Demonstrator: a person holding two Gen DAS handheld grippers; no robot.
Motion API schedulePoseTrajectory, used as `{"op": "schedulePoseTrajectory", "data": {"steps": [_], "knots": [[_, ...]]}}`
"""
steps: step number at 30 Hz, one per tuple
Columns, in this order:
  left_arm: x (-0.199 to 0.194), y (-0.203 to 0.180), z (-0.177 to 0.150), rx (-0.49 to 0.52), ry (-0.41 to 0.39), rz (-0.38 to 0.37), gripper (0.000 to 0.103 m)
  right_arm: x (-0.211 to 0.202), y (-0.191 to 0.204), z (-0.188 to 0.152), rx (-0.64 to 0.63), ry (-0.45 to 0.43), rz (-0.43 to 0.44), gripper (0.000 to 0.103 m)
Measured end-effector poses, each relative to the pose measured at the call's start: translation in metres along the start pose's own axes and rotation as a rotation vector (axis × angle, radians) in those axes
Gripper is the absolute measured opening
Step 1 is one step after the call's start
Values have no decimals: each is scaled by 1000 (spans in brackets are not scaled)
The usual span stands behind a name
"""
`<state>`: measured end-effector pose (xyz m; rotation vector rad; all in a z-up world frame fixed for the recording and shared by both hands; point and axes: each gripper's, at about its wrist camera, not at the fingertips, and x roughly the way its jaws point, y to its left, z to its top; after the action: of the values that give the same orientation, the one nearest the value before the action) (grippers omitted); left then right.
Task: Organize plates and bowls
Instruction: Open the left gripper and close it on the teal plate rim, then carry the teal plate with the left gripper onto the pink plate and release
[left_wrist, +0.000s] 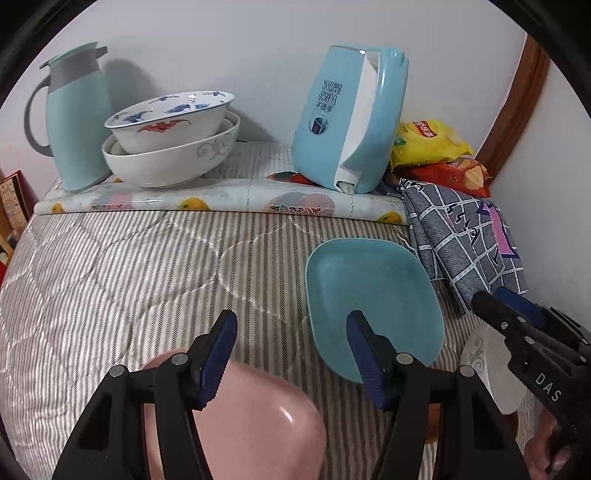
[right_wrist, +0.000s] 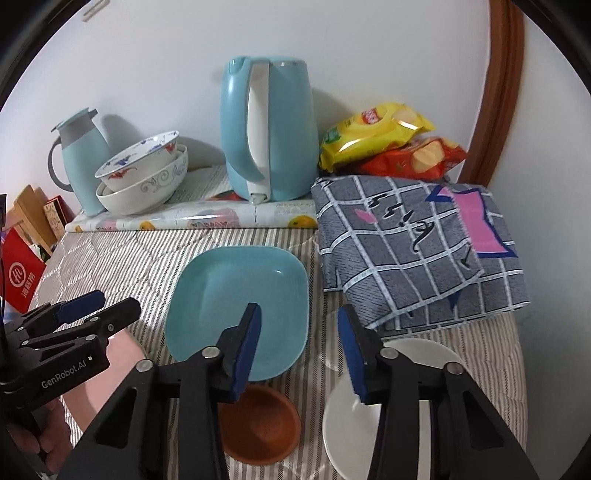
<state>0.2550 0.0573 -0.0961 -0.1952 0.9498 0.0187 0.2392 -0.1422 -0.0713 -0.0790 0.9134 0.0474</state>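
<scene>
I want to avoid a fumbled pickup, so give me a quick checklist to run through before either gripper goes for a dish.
1. Left gripper free of any dish: ok, open, nothing between its fingers.
2. Right gripper free: ok, open, no dish between its fingers.
3. Teal plate unobstructed: ok, lies flat and bare on the striped cover.
4. Pink plate reachable: ok, directly under the left gripper.
5. White plate clear: cannot tell, the right gripper hides much of it.
6. Brown bowl apart from the teal plate: cannot tell, their rims look close.
</scene>
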Motion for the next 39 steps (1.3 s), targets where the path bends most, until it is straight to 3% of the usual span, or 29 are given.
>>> {"op": "schedulePoseTrajectory", "data": {"steps": [6,24,29,33,35,39], "knots": [[18,-5,7,13,23,-8,59,24,3,9,-6,51,13,33],[72,-20,14,41,105,-45,38,79,7,17,-29,154,-7,32],[84,-24,13,47,130,-47,24,89,7,17,-21,178,-8,22],[89,-24,11,62,125,-3,12,94,7,17,-11,178,-18,17],[90,-21,12,44,120,-13,10,95,7,17,-11,168,-33,7],[89,-17,15,24,113,-26,9,92,3,16,15,146,-32,2]]}}
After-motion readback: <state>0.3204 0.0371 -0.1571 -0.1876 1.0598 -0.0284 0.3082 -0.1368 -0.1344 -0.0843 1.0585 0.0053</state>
